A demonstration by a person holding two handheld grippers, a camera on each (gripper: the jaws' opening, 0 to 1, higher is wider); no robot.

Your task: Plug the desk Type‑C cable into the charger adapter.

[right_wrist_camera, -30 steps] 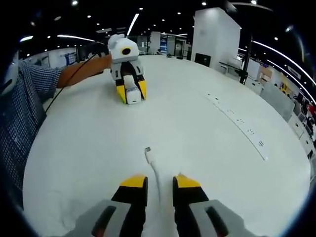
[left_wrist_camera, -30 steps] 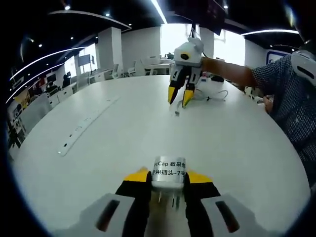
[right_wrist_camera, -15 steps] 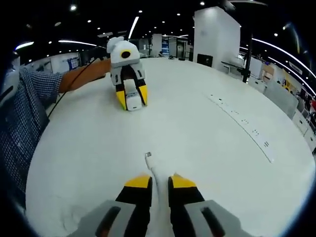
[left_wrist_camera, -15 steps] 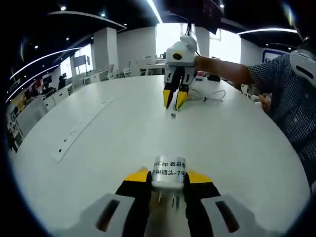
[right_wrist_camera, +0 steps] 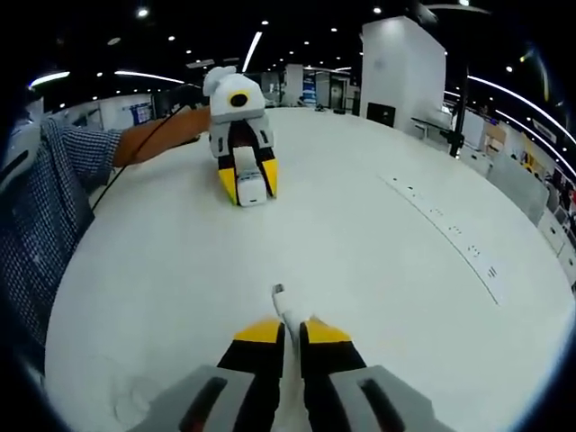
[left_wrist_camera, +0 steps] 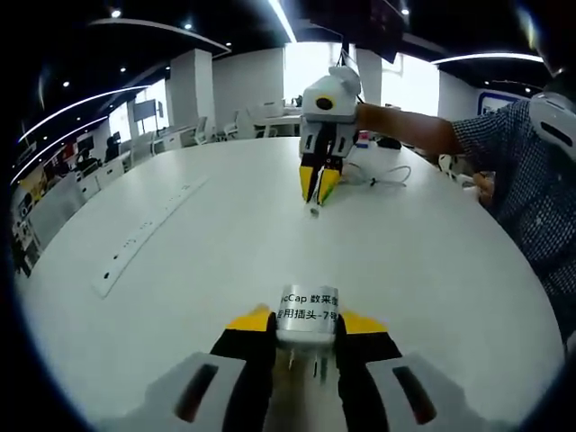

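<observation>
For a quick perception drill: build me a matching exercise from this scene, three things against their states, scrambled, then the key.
Things:
1. charger adapter
2. Type-C cable
3. power strip

States:
A. lies flat on the white table, untouched
B. clamped in the right claw, plug end poking forward
C. gripped in the left claw, label facing up

Pairs: 1-C, 2-B, 3-A

white charger adapter (left_wrist_camera: 307,316), printed label facing up and prongs pointing back, sits clamped between the left hand-held gripper (left_wrist_camera: 304,329) tips, while the white type-c cable (right_wrist_camera: 286,309) lies pinched in the right hand-held gripper (right_wrist_camera: 292,334), its metal plug end poking forward over the desk (right_wrist_camera: 378,261).
</observation>
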